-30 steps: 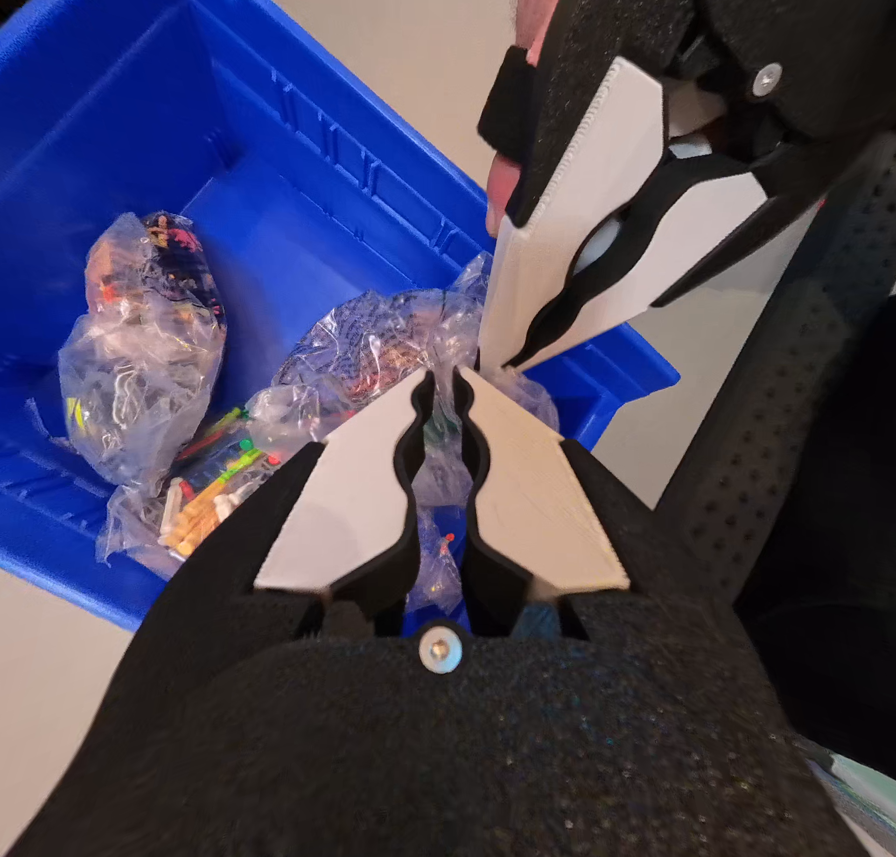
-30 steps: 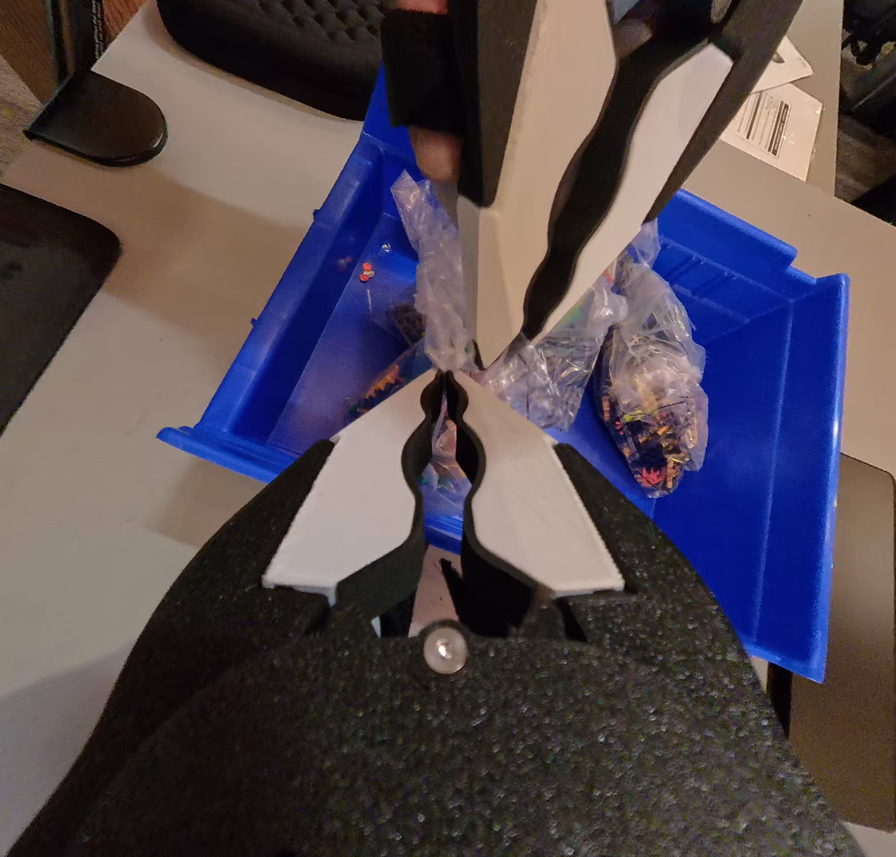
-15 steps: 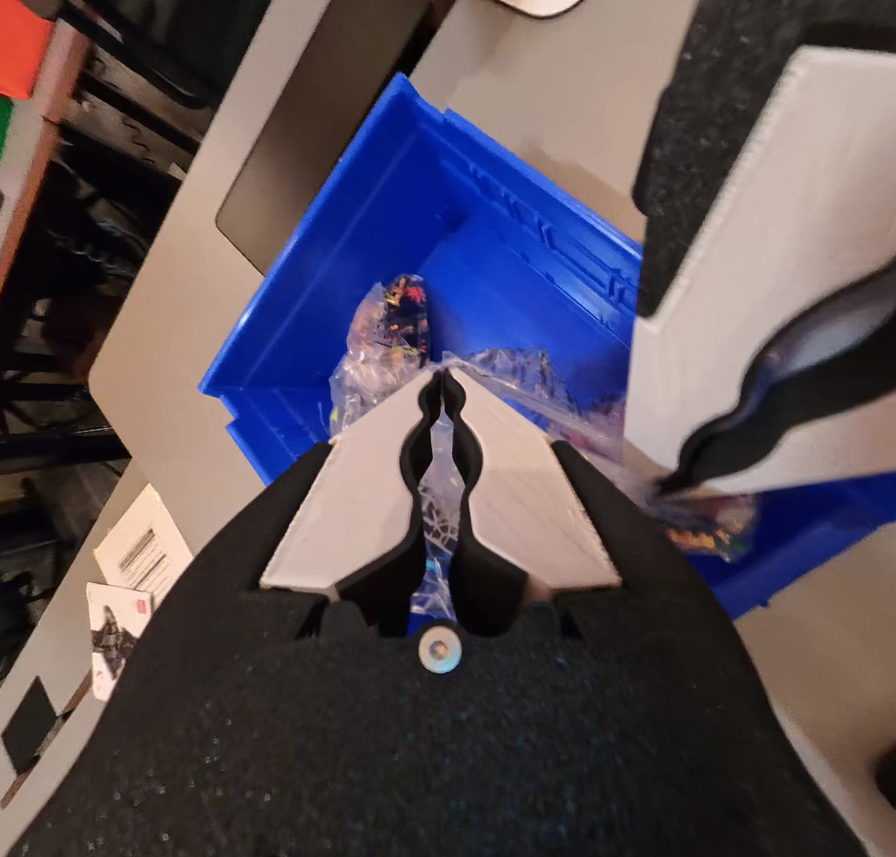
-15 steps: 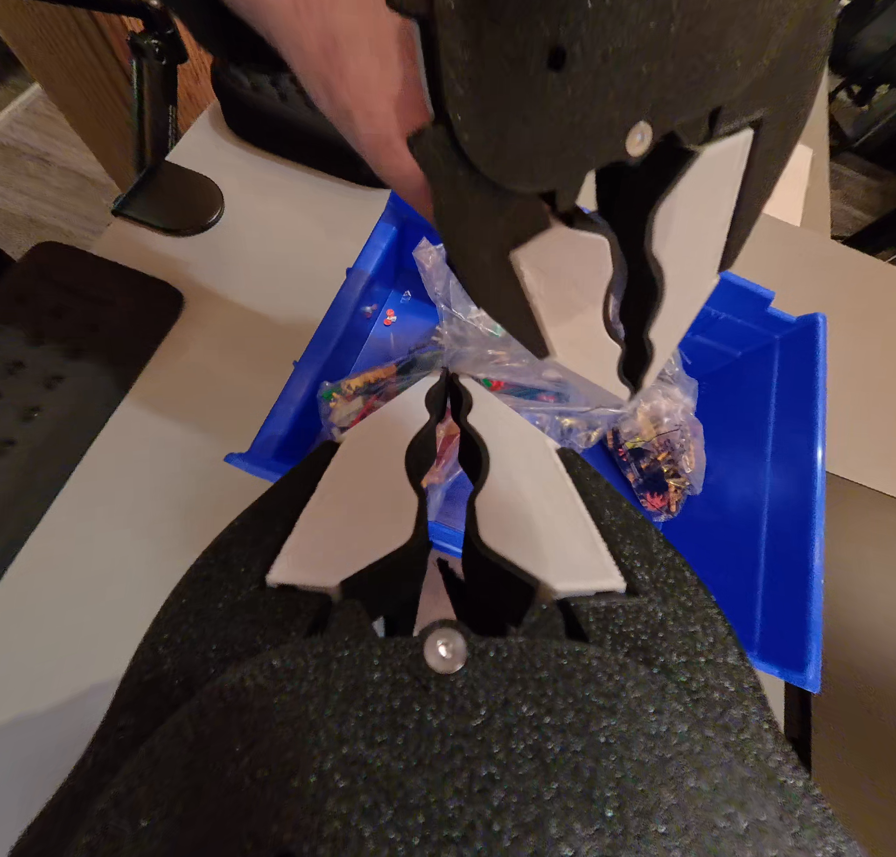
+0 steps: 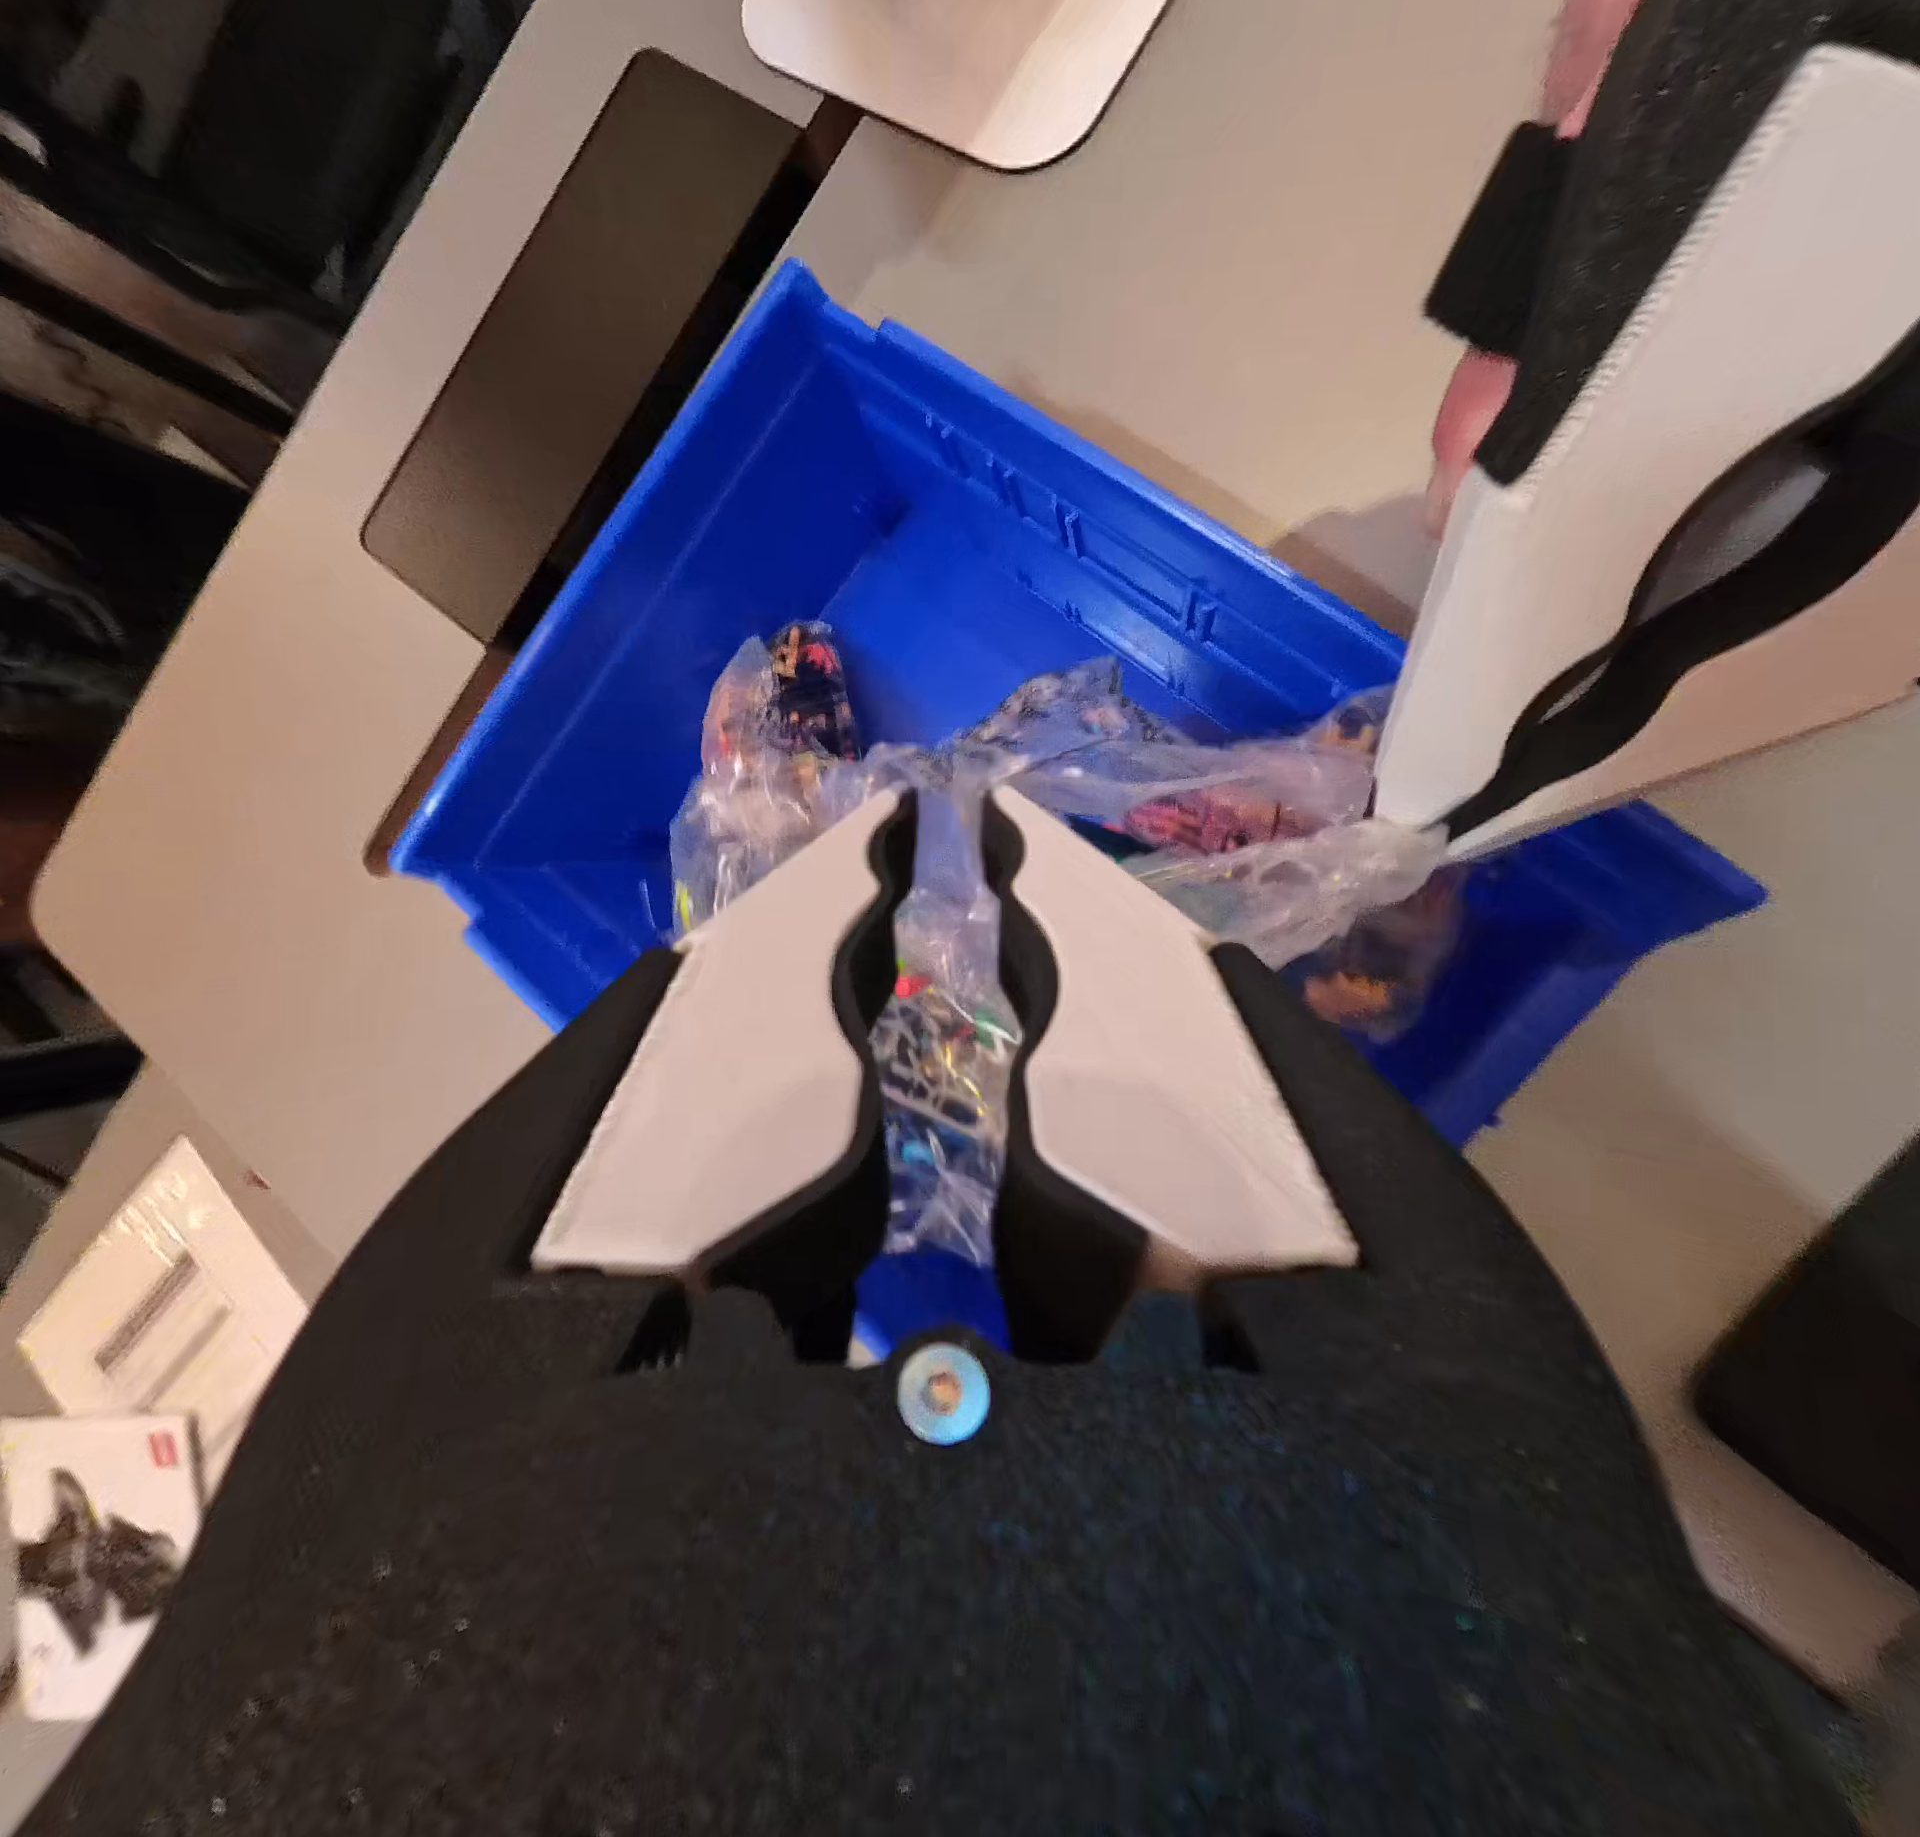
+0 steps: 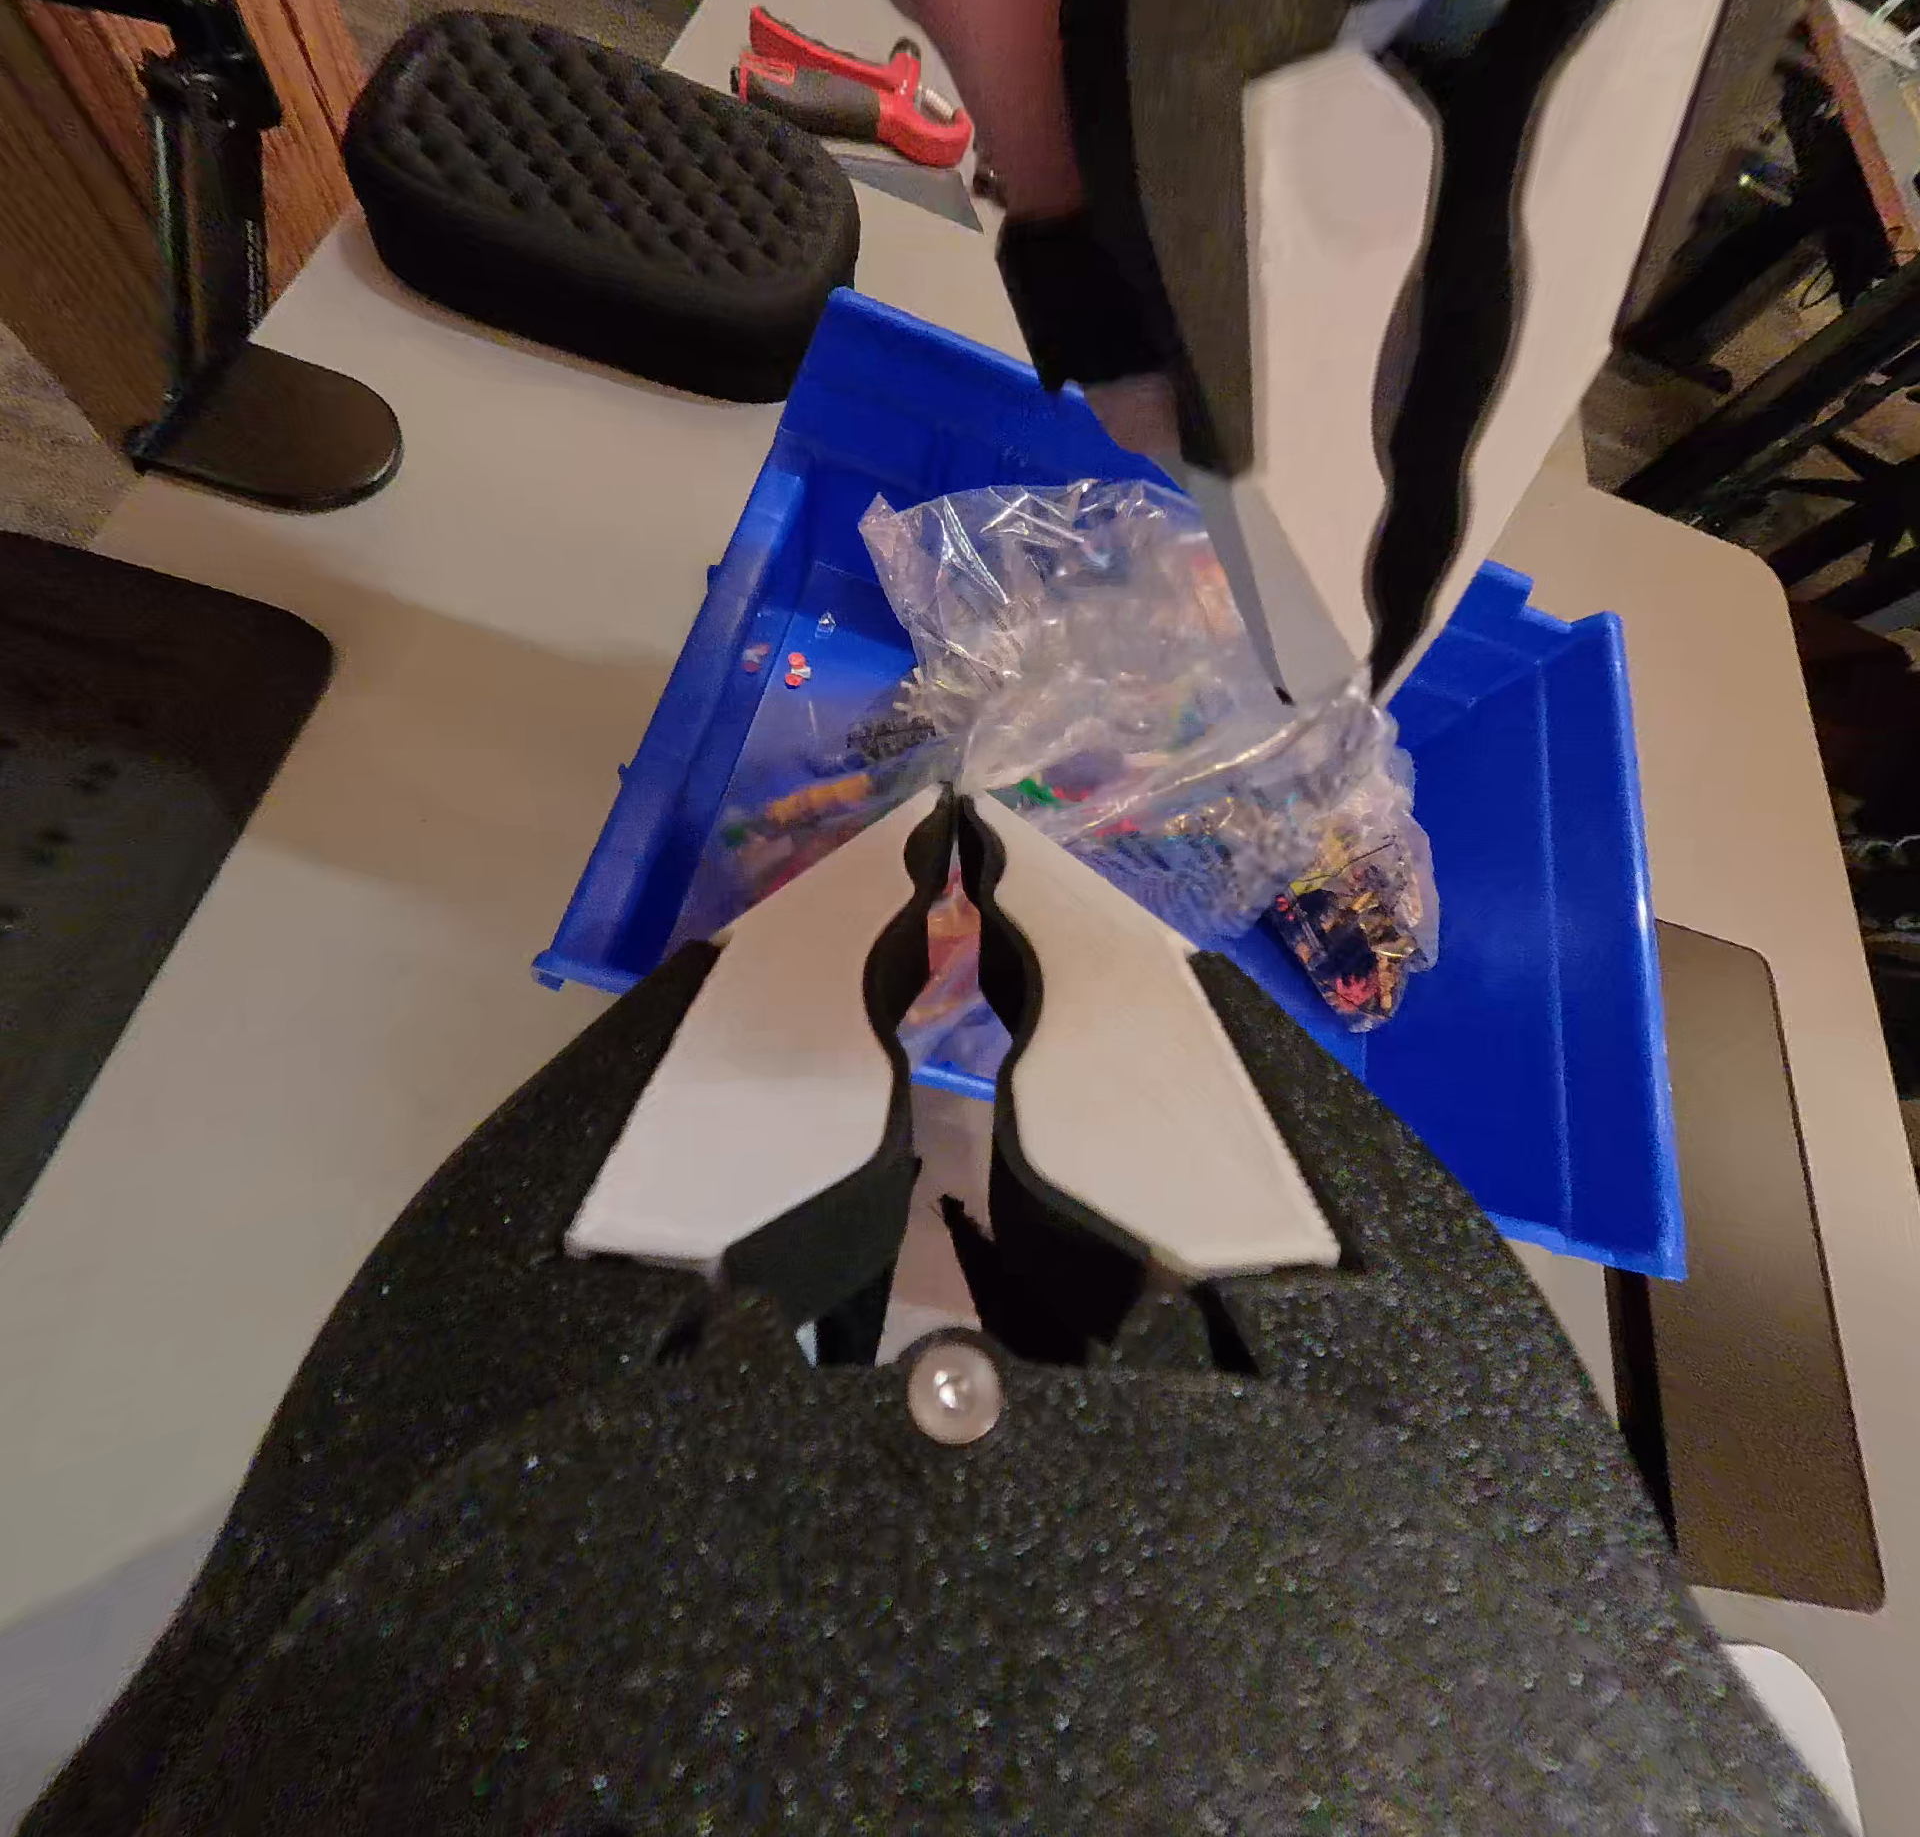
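Above the blue plastic bin (image 6: 1538, 956) on the pale table (image 6: 436, 956), both grippers have hold of one crinkled clear plastic bag of small coloured parts (image 6: 1101, 665). The left gripper (image 5: 940, 800) is nearly closed, its fingers pinching bag film that runs down the slot between them. The right gripper (image 6: 954, 800) is pinched shut on another edge of the bag.

A second ago both tips sat close together, low in the bin; now they are raised and apart, and the bag is stretched between them above the bin. A second clear bag (image 5: 800, 686) appears to lie beneath it on the bin floor, though blur makes this uncertain. Loose red bits (image 6: 795, 667) lie in the bin's near corner.
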Tool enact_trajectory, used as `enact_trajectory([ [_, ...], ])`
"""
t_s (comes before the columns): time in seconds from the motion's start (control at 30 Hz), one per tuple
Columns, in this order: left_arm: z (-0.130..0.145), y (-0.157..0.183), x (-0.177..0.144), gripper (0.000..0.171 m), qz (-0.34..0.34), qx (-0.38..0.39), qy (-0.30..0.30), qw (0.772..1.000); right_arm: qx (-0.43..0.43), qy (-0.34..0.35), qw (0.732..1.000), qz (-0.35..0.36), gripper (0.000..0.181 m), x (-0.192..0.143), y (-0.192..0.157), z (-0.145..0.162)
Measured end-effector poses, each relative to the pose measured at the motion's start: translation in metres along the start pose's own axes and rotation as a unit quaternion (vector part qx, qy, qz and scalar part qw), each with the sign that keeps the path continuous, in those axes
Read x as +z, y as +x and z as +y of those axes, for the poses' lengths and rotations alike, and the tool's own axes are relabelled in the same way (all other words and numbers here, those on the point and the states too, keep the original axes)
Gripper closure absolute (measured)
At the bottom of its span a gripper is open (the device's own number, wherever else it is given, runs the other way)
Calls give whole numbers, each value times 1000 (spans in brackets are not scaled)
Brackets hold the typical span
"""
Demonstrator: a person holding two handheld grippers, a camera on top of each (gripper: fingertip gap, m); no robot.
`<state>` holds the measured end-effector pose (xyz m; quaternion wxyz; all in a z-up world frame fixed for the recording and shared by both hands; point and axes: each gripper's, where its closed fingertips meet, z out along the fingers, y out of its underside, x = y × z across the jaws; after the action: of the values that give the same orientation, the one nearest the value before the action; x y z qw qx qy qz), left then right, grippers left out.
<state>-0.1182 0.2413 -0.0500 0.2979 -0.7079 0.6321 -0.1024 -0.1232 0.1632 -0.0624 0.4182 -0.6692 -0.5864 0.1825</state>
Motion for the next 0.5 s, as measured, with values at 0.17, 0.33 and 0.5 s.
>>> enact_trajectory([
  [0.17, 9, 21, -12, 125, 71, -86, -7, 994, -14, -9, 1000, 4, 181, 1, -7, 0],
  [0.33, 28, 39, 0, 115, 105, -122, -69, 985, -24, -22, 999, 10, 181, 8, -15, 0],
  [0.5, 40, 56, 16, 134, 129, -118, -88, 981, -32, -32, 999, 20, 181, 12, -20, 3],
])
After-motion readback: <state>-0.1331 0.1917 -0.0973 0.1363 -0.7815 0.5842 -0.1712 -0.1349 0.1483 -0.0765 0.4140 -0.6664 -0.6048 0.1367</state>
